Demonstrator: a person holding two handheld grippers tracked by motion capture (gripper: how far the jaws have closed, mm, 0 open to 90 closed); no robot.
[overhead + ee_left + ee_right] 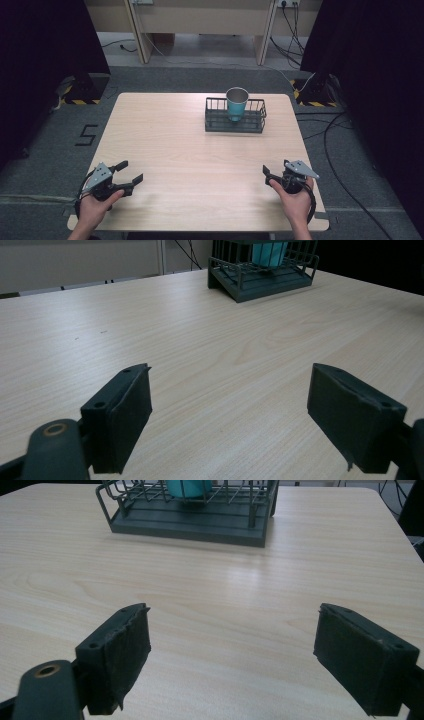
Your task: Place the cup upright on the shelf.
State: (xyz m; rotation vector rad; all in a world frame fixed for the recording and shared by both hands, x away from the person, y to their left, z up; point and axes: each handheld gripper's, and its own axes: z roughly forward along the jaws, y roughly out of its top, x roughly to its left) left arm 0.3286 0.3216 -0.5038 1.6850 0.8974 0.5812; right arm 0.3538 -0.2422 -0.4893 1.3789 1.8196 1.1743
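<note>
Both grippers idling at the near edge, jaws apart.

The left gripper (129, 176) and right gripper (267, 176) are resting low over the table (165, 145), each gripped from behind by a hand and angling inward, jaws spread wide and holding nothing. The teal cup (236, 103) is standing upright in the dark wire basket (214, 122), well apart at the far side.

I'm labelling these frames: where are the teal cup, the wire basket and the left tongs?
teal cup (236, 106): high view, its outer wall.
wire basket (214, 121): high view, front left wall.
left tongs (129, 171): high view, midway between the open tips.
</note>
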